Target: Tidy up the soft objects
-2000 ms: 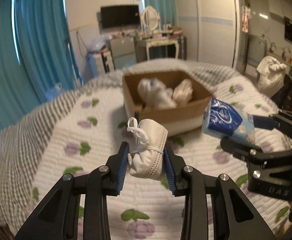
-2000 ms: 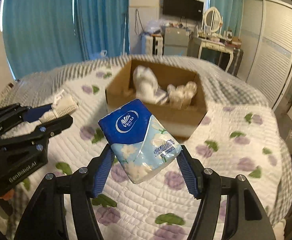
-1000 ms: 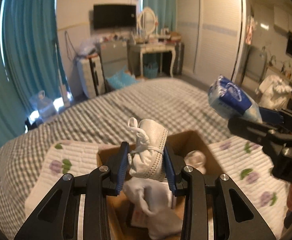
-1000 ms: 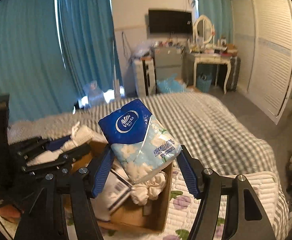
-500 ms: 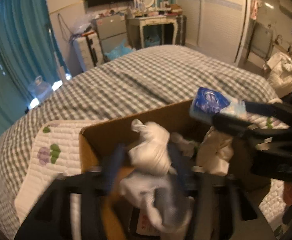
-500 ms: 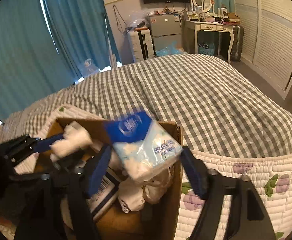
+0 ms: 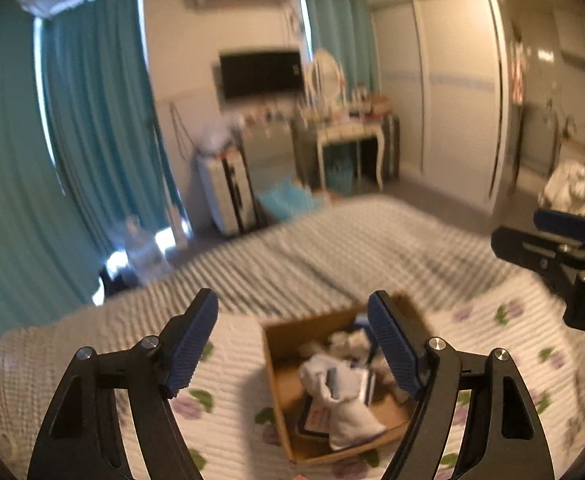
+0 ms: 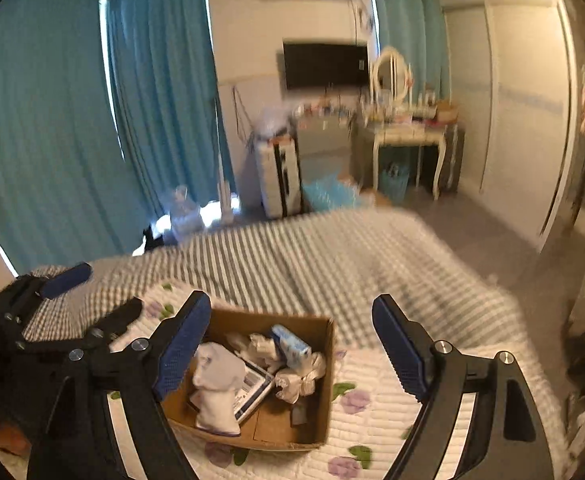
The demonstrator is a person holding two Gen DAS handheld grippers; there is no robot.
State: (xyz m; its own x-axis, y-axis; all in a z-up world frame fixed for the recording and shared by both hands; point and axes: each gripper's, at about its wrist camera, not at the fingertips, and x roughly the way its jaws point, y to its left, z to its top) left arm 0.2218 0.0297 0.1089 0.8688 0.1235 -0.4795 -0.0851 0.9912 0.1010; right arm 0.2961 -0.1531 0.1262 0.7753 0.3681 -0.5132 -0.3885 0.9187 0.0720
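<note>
On the bed (image 8: 332, 256) sits the cardboard box (image 8: 324, 364), holding the tissue pack (image 8: 290, 340) and white baby shoe (image 8: 216, 384). Above the box, left claw (image 7: 292, 344) and right claw (image 8: 288, 344) hang spread and empty. Loosely piled items might spill should a claw knock the box.

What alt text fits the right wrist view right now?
Open, empty right gripper hovers above a cardboard box of white soft items and a tissue pack on a floral quilt; the left gripper is alongside.
</note>
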